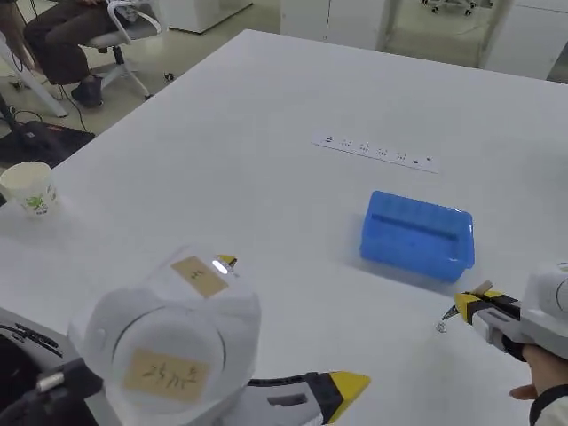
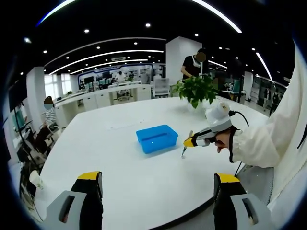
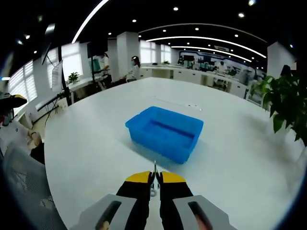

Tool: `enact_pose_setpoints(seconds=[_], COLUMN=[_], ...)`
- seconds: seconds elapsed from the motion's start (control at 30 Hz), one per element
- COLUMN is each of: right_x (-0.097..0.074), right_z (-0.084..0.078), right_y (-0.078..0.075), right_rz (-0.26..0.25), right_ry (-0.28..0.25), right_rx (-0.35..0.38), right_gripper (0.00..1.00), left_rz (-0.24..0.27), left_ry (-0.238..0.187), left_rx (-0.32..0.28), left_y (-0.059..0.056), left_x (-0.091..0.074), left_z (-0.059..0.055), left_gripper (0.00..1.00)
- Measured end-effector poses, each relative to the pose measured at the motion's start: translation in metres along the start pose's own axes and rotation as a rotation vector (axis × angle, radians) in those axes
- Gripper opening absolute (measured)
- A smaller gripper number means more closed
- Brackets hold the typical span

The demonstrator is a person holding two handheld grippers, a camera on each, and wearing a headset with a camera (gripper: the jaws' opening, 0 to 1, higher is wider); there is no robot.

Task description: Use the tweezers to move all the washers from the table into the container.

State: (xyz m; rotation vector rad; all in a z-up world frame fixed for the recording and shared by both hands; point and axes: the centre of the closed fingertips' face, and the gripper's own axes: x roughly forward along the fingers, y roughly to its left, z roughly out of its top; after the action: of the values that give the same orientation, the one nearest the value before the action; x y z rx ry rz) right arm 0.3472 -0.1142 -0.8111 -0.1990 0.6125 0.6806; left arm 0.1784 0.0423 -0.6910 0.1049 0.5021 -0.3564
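Observation:
The blue container (image 1: 417,235) stands open on the white table (image 1: 222,160). Just in front of it, my right gripper (image 1: 469,304) is shut on thin metal tweezers (image 1: 446,317), whose tips point down at the table beside a small grey speck (image 1: 440,328). I cannot tell whether that speck is a washer. In the right gripper view the tweezers (image 3: 154,167) stick out between the closed yellow jaws (image 3: 154,178) toward the container (image 3: 165,130). My left gripper (image 2: 156,181) hangs open at the table's near edge, holding nothing, with the right gripper (image 2: 195,141) and the container (image 2: 157,138) ahead of it.
A white power strip (image 1: 377,151) lies beyond the container. A paper cup (image 1: 28,186) stands at the table's left edge. A person sits on a chair (image 1: 115,35) at the far left. A potted plant (image 2: 196,91) stands on the far side.

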Motion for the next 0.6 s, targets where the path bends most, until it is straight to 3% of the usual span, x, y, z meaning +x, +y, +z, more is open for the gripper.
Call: enact_pose_setpoints(seconds=[0.6], right_x=[-0.0031], right_z=[-0.006], right_y=[-0.0028], right_rz=[-0.011], right_ry=[0.012], right_rx=[-0.007], right_gripper=[0.03], left_rz=[-0.008], left_ry=[0.0], left_rx=[-0.007], left_y=[0.0016], left_x=[0.0029], left_z=[-0.0016], left_gripper=[0.99])
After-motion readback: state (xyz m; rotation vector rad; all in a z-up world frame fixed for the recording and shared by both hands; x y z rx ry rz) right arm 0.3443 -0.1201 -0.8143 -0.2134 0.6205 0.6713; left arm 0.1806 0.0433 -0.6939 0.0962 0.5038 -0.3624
